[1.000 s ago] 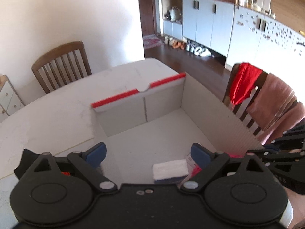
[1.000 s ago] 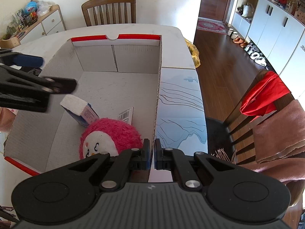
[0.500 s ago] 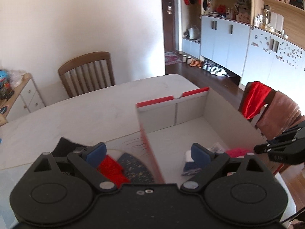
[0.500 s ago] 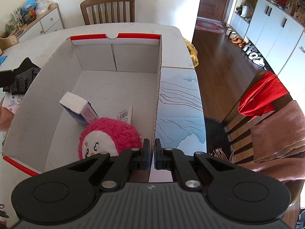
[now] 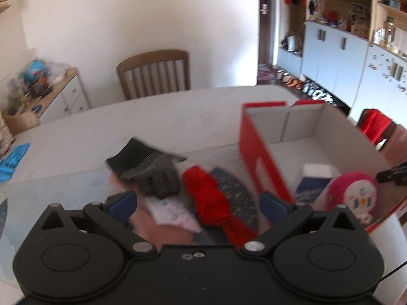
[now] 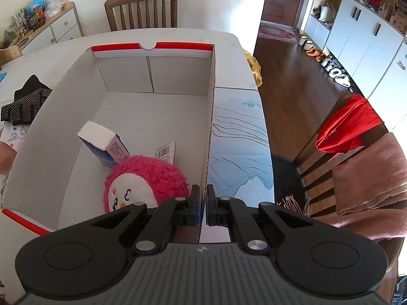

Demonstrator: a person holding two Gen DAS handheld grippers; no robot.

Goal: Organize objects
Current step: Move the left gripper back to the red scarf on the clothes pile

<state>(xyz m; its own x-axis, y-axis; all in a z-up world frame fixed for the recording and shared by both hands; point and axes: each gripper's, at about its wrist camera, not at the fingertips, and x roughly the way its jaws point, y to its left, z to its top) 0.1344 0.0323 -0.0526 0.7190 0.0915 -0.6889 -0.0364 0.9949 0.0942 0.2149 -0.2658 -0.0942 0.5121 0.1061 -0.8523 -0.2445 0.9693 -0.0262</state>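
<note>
The left gripper point(image 5: 198, 200), jaws just opened wider and empty, has swung from over the box point(image 5: 257, 152) to the clothes point(image 5: 208, 190) beside it. The right gripper point(image 6: 202, 204) stays clamped on the box wall.

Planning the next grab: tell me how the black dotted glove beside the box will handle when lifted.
The black dotted glove lies crumpled, so it will probably sag and drape. It looks light. Its dotted palm should grip rather than slip between the left tool's open pads.
</note>
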